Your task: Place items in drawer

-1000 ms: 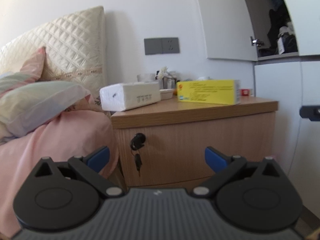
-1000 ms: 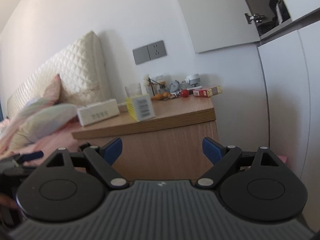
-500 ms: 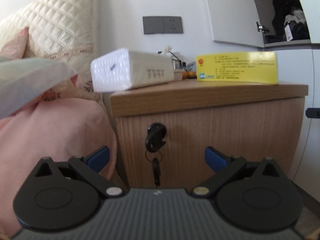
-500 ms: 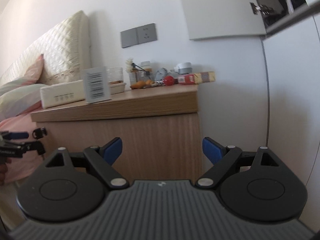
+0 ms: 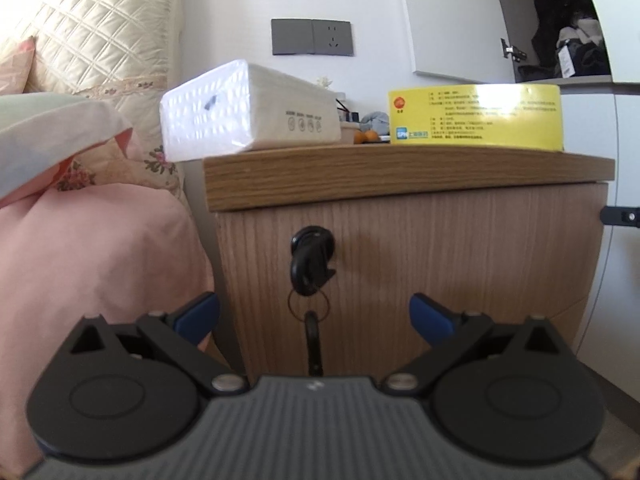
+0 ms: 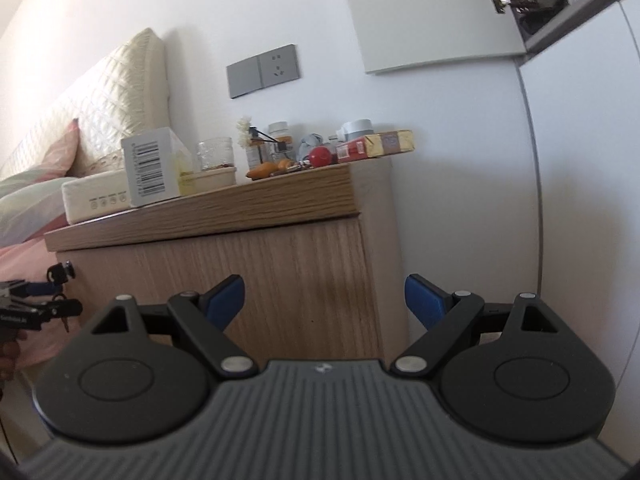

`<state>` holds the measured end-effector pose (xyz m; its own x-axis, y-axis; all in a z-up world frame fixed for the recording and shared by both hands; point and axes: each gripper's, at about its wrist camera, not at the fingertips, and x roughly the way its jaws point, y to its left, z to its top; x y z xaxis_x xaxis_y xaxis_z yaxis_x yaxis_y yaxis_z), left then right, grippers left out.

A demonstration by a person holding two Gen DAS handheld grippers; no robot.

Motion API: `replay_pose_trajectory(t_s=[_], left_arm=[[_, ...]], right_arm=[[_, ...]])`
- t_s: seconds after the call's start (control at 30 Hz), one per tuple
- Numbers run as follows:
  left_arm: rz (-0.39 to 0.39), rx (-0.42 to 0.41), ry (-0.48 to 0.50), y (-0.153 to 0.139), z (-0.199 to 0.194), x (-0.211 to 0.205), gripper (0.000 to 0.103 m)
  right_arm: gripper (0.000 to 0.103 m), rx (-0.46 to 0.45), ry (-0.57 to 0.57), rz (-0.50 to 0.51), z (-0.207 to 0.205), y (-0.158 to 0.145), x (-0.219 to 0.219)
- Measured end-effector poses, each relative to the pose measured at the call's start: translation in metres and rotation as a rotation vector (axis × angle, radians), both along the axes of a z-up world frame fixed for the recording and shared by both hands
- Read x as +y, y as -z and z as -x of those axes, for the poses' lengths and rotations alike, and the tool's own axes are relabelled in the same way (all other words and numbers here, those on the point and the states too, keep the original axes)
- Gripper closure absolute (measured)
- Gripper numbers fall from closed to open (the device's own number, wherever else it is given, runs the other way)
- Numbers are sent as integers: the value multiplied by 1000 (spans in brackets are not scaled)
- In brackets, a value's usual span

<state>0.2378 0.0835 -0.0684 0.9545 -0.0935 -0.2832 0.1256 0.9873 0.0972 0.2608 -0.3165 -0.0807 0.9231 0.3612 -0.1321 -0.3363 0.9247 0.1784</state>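
Observation:
The wooden nightstand's drawer front (image 5: 440,264) is closed, with a black key (image 5: 310,256) in its lock and a second key hanging below. My left gripper (image 5: 314,316) is open and empty, close in front of the key. A white tissue pack (image 5: 248,114) and a yellow box (image 5: 476,116) lie on the top. In the right wrist view my right gripper (image 6: 324,300) is open and empty, facing the drawer front's right part (image 6: 280,280). The left gripper (image 6: 40,300) shows at the far left by the key (image 6: 60,272).
A bed with pink cover (image 5: 92,264) and pillows is left of the nightstand. Small clutter, a glass jar (image 6: 216,154), a red ball (image 6: 320,156) and a red-gold packet (image 6: 376,146) sit at the back of the top. A white wardrobe (image 6: 580,160) stands at the right.
Both grippers have dropped lower and moved closer to the nightstand's front. The key now sits between the left gripper's open fingers in view. Both stay open.

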Motion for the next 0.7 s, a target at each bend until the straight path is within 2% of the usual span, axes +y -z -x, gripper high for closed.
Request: replay_pose_trajectory(t_s=[0.4, 0.7], left_arm=[[-21, 11, 3, 3, -7, 0, 1], [-52, 25, 41, 9, -10, -2, 1]], right_arm=[[14, -12, 1, 11, -8, 3, 3], [14, -29, -13, 46, -9, 1, 16]])
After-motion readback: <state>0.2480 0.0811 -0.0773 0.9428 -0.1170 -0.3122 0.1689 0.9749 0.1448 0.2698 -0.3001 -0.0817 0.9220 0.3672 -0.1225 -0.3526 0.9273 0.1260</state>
